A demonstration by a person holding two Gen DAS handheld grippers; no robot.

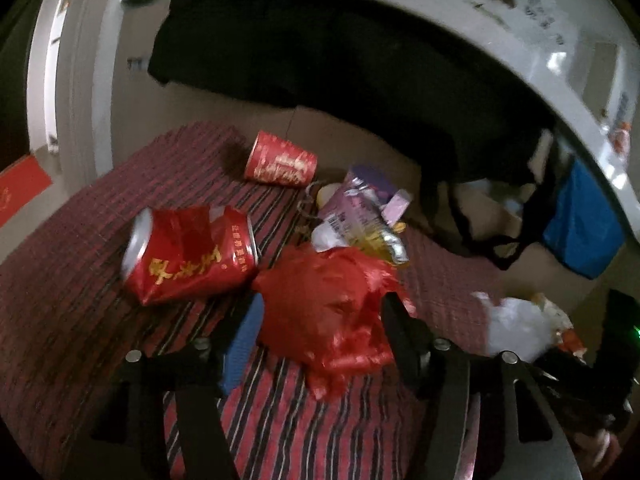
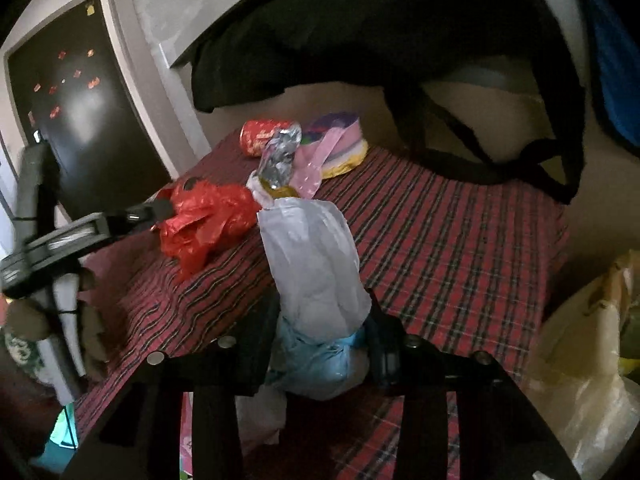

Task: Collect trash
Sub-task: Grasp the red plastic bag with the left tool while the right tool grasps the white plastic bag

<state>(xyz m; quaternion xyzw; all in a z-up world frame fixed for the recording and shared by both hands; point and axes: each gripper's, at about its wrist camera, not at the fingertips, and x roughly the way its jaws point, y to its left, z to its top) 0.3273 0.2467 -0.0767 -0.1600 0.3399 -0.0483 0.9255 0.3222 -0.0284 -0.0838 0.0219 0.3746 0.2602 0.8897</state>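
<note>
Trash lies scattered over the red plaid cloth (image 2: 460, 240) in front of me: a crumpled red plastic bag (image 1: 324, 312), a dented red can (image 1: 188, 256) on its side just beside it, a red paper cup (image 1: 280, 160) tipped over farther back, and a heap of foil and pink wrappers (image 1: 360, 208) between the cup and the bag. My left gripper (image 1: 320, 320) stands released, its fingers spread to either side of the red bag; I cannot tell whether the pads touch the film. My right gripper (image 2: 320, 320) is clenched on a white plastic bag (image 2: 316, 264) with a pale blue bundle (image 2: 316, 356) at its lower end, the film bulging up out of the fingers. I judge all of this light. The bags are thin, soft and slippery, so they will fold and slide rather than resist; I would bite into the thickest bunched part of the red bag, not a loose edge. The can is stiff but already caved in, and its creased waist gives flat faces to pinch. The cup is smooth and cone-shaped and would likely squash, so its rim or wall is the place. The foil looks springy and crinkled. A black strapped bag (image 2: 480, 152) lies at the far edge of the cloth, and a yellowish translucent sack (image 2: 580, 360) sits off to the right.
</note>
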